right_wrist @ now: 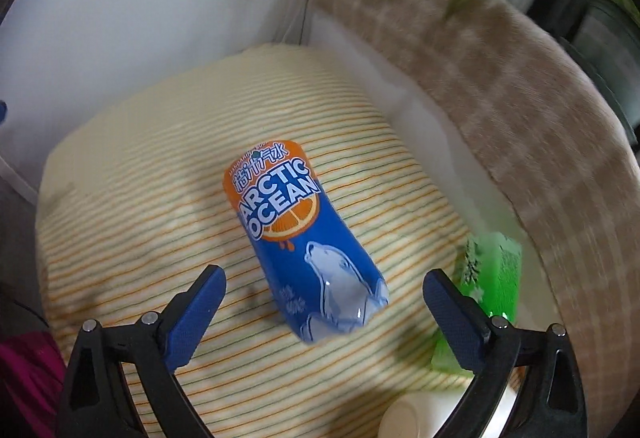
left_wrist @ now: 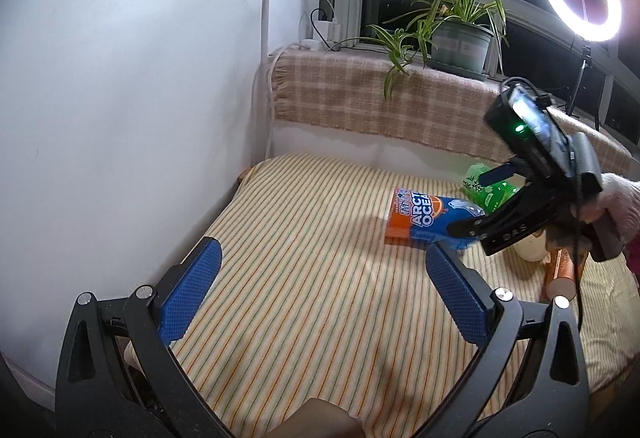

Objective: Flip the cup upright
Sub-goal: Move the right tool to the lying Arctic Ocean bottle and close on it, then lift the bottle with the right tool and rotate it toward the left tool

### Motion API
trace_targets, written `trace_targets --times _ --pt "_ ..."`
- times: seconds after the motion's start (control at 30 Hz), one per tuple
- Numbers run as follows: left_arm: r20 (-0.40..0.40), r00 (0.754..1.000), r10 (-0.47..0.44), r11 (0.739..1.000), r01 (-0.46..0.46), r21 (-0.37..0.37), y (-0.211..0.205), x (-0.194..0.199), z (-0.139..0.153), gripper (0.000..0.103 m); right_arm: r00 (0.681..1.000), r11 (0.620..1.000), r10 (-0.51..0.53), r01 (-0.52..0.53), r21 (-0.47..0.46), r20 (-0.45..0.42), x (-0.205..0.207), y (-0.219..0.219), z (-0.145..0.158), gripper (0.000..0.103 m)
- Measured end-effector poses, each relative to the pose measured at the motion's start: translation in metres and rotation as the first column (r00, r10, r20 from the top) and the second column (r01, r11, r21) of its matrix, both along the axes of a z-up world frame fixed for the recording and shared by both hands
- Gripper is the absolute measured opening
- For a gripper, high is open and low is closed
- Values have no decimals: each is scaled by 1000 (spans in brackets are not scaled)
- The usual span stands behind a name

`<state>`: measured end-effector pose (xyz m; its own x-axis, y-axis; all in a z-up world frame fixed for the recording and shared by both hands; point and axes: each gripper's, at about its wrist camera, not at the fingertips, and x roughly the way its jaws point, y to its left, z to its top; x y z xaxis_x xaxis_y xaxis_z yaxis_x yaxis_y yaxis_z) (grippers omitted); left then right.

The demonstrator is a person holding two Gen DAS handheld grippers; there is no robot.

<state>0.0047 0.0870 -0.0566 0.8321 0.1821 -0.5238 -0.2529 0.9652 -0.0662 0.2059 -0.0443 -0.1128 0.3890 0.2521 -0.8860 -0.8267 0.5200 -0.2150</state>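
both grippers are spread wide and hold nothing; my left gripper [left_wrist: 322,250] hangs over the bare striped cloth at the near left of the bench [left_wrist: 304,318]; my right gripper [right_wrist: 324,274] is out over the middle, fingers well apart, with the blue and orange pack [right_wrist: 304,238] lying between them, not touched

the cup [right_wrist: 424,416] is the cream one, low at the near right of the bench, just under my right finger [right_wrist: 452,318] and outside the gap; only a rounded bit of it shows in either view, so i can't say for sure whether it lies on its side or mouth down; the green pack [right_wrist: 492,278] sits just beyond it, and in the left view an orange tube [left_wrist: 560,274] lies near it

my guess is a light, thin-walled plastic or paper cup; smooth and likely slippery, easy to squash if i squeeze hard, and apt to roll or skid on the cloth when nudged; i'd take it across the body near the middle, pads on opposite walls, closing gently; a rim hold would probably deform it; first i need to pull the right gripper back toward the near edge, since it now points at the pack, not the cup
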Motion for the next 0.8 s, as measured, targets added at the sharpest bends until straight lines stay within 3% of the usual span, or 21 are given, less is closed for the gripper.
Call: trace_targets --times 0.2,0.43,0.57,0.8 --pt "2 1000 8 1000 -8 -7 5 -1 0 103 999 995 40 -40 -90 5 9 21 -18 98" --pt "3 1000 24 1000 -24 -16 12 -4 0 103 997 981 74 -71 -181 10 15 34 -34 89" --pt "3 1000 30 999 -30 -19 14 -6 0 103 997 976 82 -80 -203 1 17 38 -39 77" --pt "11 999 33 999 -33 -21 16 -10 2 103 998 980 69 -69 -184 -6 14 38 -37 75"
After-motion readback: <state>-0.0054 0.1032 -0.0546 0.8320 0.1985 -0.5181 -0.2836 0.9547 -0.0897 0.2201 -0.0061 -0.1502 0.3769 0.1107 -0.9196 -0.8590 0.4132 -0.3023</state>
